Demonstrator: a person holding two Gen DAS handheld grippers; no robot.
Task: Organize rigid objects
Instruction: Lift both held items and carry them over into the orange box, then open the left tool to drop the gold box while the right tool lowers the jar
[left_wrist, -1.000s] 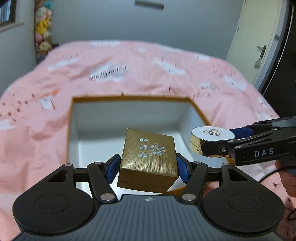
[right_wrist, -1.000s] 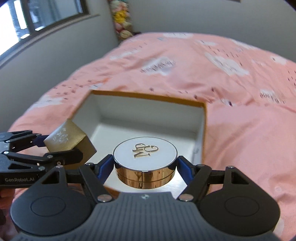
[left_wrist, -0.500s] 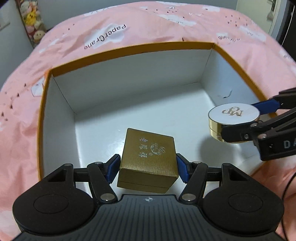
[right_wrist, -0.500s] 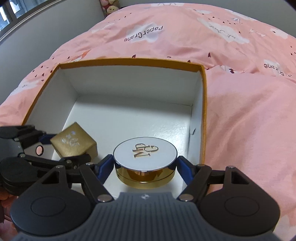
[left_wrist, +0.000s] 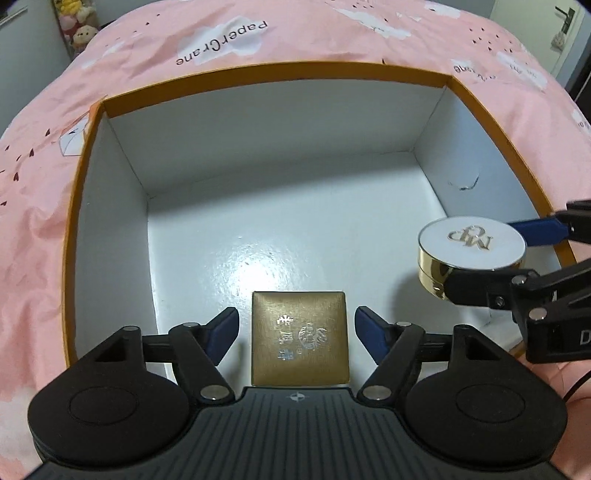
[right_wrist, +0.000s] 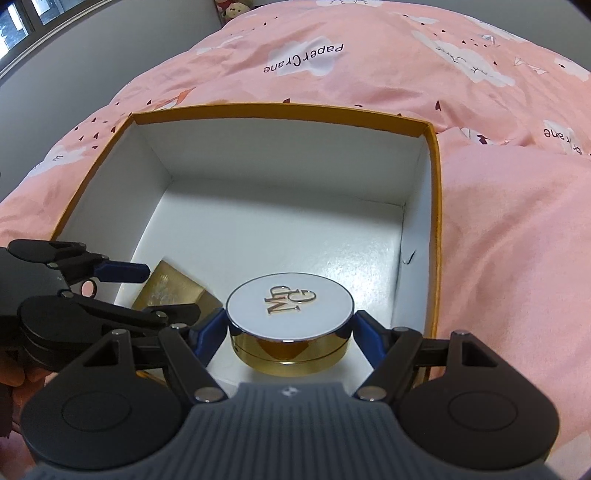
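Gold box — released, near front wall

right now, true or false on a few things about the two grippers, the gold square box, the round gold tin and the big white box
1. The left gripper clamps the gold square box. False: its blue pads stand clear of the sides.
2. The right gripper grips the round gold tin with a white lid. True.
3. The gold square box lies inside the orange-rimmed white box. True.
4. The white box sits on a wooden table. False: on a pink bedspread.
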